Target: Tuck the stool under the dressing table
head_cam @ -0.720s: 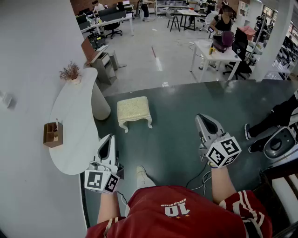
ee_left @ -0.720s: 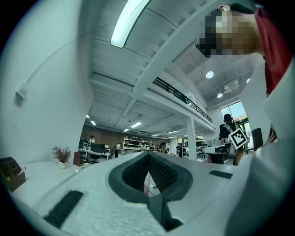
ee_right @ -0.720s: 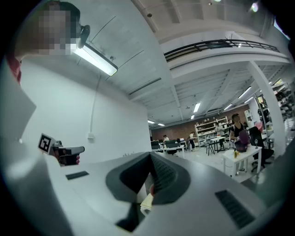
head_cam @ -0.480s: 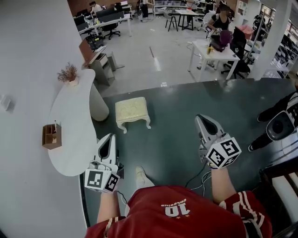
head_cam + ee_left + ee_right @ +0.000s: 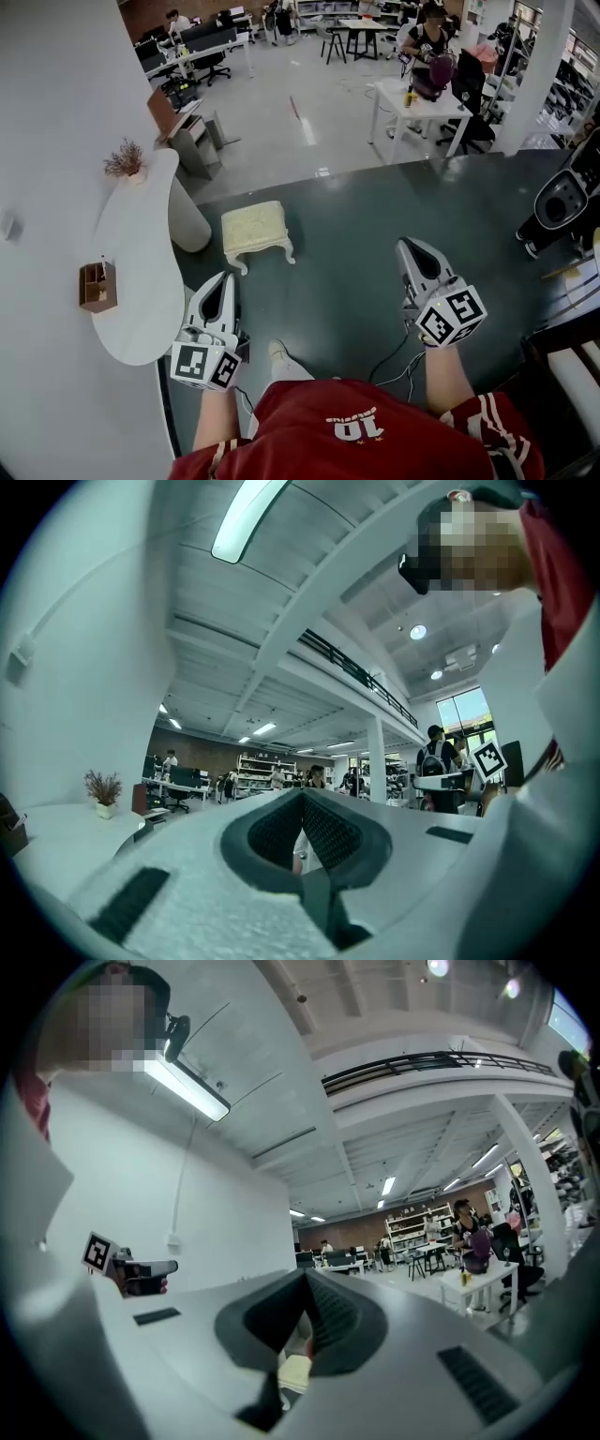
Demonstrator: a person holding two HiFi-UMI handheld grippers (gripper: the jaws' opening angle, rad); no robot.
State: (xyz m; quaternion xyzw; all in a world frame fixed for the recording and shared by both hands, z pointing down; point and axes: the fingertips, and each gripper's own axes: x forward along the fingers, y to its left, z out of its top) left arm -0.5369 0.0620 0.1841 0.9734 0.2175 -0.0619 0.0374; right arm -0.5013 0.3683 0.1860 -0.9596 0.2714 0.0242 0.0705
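I carry my left claw (image 5: 217, 289) and right claw (image 5: 412, 251) pressed together and empty, low in frame, because the stool (image 5: 254, 228) stands mid-frame beside the worktop (image 5: 141, 281), not yet tucked.

"10" on the red shirt (image 5: 354, 427)

Big open-plan office: dark green carpet (image 5: 366, 225) underfoot, plain white wall (image 5: 56, 103) along its left edge, pale grey floor (image 5: 281, 131) past its far edge, white desk (image 5: 422, 98) just beyond, strip light (image 5: 246, 517) overhead.
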